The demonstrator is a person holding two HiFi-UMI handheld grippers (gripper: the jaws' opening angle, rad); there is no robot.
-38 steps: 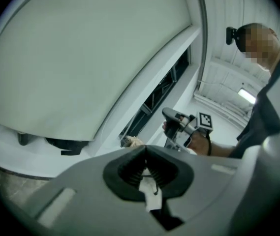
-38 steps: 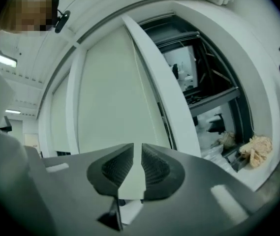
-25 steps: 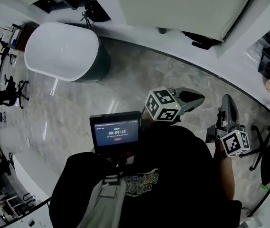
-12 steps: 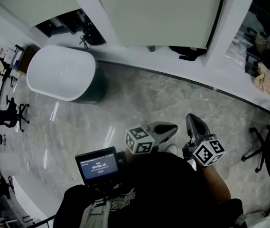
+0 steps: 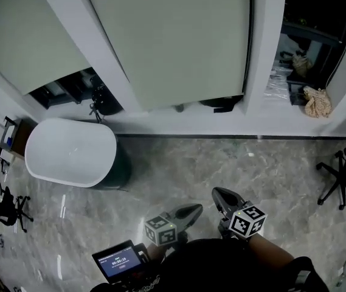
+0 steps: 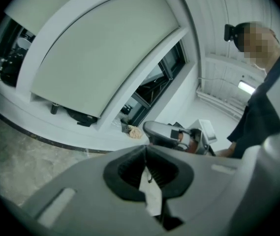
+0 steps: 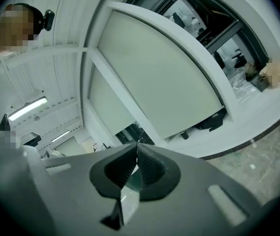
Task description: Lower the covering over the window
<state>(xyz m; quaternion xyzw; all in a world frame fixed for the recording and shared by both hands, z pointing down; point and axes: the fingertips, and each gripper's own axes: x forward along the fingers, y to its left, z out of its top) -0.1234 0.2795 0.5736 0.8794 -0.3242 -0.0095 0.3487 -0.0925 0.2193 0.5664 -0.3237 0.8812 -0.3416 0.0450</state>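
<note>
Approach seemed the step: left gripper (image 5: 191,211) and right gripper (image 5: 220,194), jaws pressed together on nothing, were well short of the roller blind (image 5: 173,41) at the far side (hem (image 5: 188,102) just above the sill (image 5: 179,125)), so opening them at that hem would matter.

Pale grey-green blind (image 5: 179,41) hangs flat at 12 o'clock, drawn most of the way down, with a dark gap under its bottom edge. At 2 o'clock the window (image 5: 312,17) is bare and dark.

The tub (image 5: 69,154) stands on the floor (image 5: 221,169), left of the blind (image 5: 173,41).
</note>
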